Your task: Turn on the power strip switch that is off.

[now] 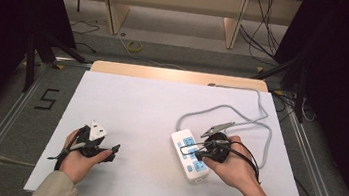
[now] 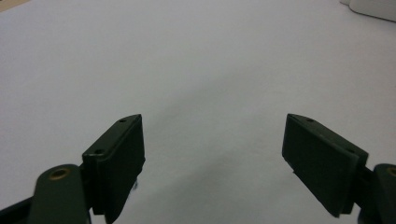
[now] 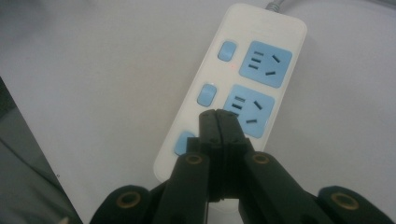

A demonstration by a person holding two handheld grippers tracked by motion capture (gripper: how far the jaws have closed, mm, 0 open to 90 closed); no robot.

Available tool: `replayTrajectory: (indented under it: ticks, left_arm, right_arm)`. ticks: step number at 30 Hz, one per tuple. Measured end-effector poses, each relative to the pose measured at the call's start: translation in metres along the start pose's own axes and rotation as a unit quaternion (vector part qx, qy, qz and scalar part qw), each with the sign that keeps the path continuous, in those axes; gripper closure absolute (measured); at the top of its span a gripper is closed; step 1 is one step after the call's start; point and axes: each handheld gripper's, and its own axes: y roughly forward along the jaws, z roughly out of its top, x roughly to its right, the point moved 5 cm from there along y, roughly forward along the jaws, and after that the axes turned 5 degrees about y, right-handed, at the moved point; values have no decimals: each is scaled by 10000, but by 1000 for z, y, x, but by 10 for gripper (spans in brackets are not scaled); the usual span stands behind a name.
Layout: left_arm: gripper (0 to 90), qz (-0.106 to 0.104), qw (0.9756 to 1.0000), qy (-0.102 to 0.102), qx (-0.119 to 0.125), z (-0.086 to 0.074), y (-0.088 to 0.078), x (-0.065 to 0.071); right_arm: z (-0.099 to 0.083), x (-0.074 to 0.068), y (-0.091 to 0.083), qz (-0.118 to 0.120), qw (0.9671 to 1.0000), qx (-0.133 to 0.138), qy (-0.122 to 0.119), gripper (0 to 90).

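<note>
Right gripper view showed your right gripper pressed shut, empty, over one power strip with three switches; left gripper gaped empty.

My left claw has its jaws spread wide with nothing between them, held low and level in my left hand. My right claw has its jaws pressed flat together, tips angled downward, gripped in my right hand. Both forearms come in from the near edge.
</note>
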Motion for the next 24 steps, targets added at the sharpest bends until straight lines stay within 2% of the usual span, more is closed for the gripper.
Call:
replayTrajectory:
  ticks: [24]
  left_arm:
    - [212,-8,10000,6,4,0,0,0]
  right_arm:
    - [3,-8,7,38,9998,-149,-88,900]
